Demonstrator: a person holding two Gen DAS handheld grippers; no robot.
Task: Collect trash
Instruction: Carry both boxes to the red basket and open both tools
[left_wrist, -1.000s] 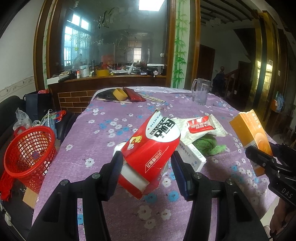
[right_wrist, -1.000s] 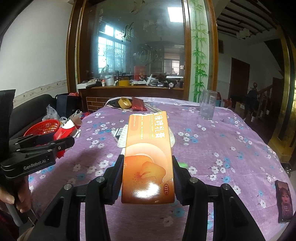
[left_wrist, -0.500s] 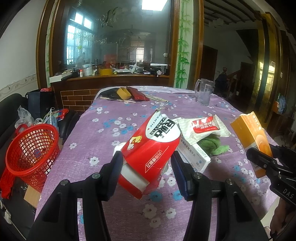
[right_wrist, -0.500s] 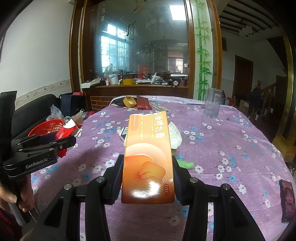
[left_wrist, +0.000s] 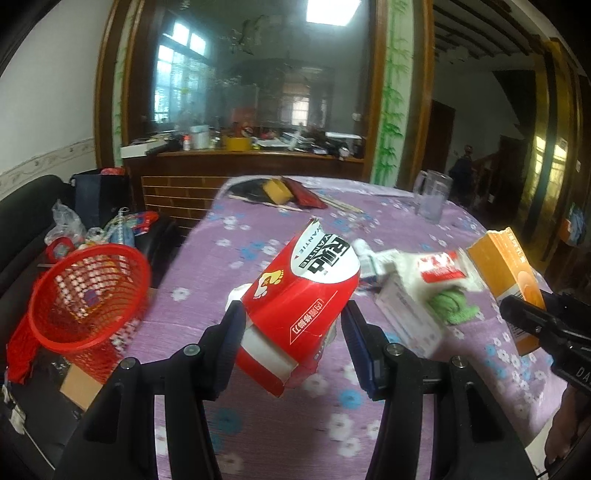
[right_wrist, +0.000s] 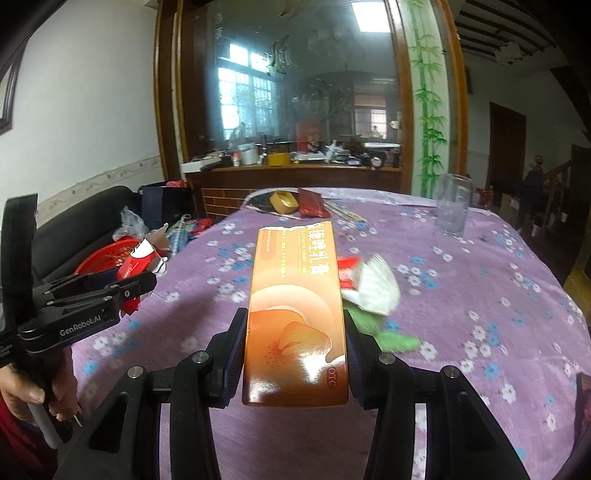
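Observation:
My left gripper (left_wrist: 293, 325) is shut on a torn red and white carton (left_wrist: 301, 306), held tilted above the purple flowered tablecloth (left_wrist: 236, 424). To its left, off the table's edge, stands a red mesh basket (left_wrist: 86, 295). My right gripper (right_wrist: 295, 332) is shut on a long orange box (right_wrist: 297, 314), lifted over the table. That orange box (left_wrist: 508, 273) also shows at the right of the left wrist view. The left gripper (right_wrist: 122, 291) with its red carton (right_wrist: 138, 260) appears at the left of the right wrist view, with the red basket (right_wrist: 103, 258) behind it.
On the cloth lie a white and red packet (left_wrist: 432, 269), a white box (left_wrist: 406, 314) and a green cloth (left_wrist: 452, 302). A clear glass jug (right_wrist: 452, 208), a tape roll (right_wrist: 282, 201) and a red pouch (right_wrist: 312, 203) sit at the far side. Bags crowd a black sofa (right_wrist: 99, 210).
Both grippers have shifted leftward with their boxes still held. The red basket now looks closer and larger in the left wrist view.

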